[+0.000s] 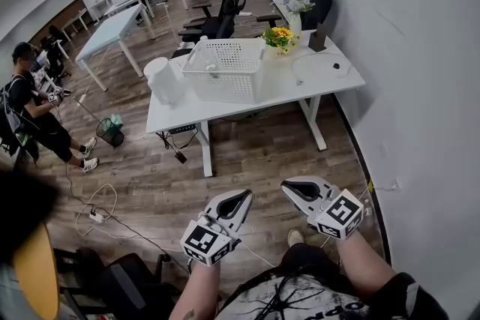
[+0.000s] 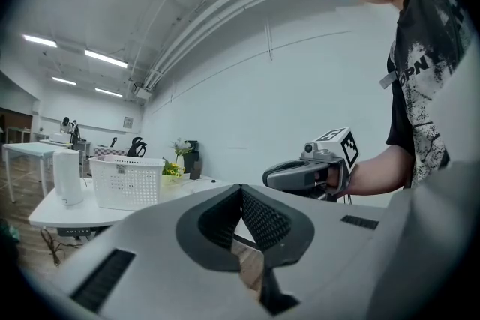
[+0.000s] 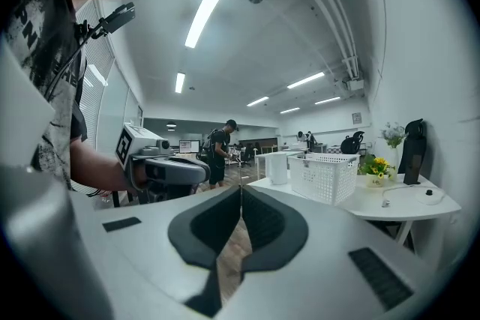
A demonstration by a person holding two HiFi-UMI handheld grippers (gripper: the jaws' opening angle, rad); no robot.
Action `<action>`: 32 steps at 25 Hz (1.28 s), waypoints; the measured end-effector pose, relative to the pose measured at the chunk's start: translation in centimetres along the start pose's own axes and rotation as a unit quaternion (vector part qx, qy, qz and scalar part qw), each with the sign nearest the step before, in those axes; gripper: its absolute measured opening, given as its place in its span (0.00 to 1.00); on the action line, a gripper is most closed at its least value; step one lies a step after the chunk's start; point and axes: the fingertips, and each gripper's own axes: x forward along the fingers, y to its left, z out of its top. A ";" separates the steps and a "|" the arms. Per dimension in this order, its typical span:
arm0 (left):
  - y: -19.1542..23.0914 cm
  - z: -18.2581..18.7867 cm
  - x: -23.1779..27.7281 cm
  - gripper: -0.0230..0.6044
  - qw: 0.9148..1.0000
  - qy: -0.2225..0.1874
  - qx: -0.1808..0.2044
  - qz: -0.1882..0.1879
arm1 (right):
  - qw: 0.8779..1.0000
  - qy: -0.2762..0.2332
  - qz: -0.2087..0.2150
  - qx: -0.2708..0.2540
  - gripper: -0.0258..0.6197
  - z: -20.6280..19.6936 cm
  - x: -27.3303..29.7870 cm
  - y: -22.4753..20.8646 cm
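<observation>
I hold both grippers low in front of my body, above the wooden floor and short of a white desk [image 1: 315, 82]. My left gripper [image 1: 241, 198] is shut and empty, its jaw tips meeting in its own view [image 2: 241, 189]. My right gripper [image 1: 294, 186] is shut too, with nothing between its jaws [image 3: 240, 187]. Each one shows in the other's view, the right gripper [image 2: 300, 174] and the left gripper [image 3: 176, 170]. On the desk stand a white perforated basket [image 1: 225, 68], a white cylindrical container [image 1: 164, 80] and yellow flowers [image 1: 280, 37].
A white wall [image 1: 420, 49] runs along the right. Black office chairs [image 1: 221, 19] stand behind the desk, with more tables [image 1: 112, 30] beyond. A person in black [image 1: 34, 112] stands at the far left. Cables and a power strip [image 1: 96, 215] lie on the floor.
</observation>
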 end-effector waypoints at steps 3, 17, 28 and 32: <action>1.4 0.8 2.7 0.05 1.000 0.001 0.003 0.004 | 1.000 0.000 0.006 0.002 0.08 0.3 0.6 -3.1; 6.6 3.2 13.0 0.05 0.999 0.012 0.003 0.039 | 0.999 -0.007 0.048 0.004 0.08 1.9 2.4 -15.0; 8.5 3.7 19.0 0.05 0.998 0.018 0.006 0.052 | 0.998 -0.011 0.063 0.014 0.08 1.5 2.5 -21.7; 9.1 3.3 20.2 0.05 0.998 0.025 0.002 0.054 | 0.998 -0.010 0.066 0.021 0.08 1.1 2.9 -23.1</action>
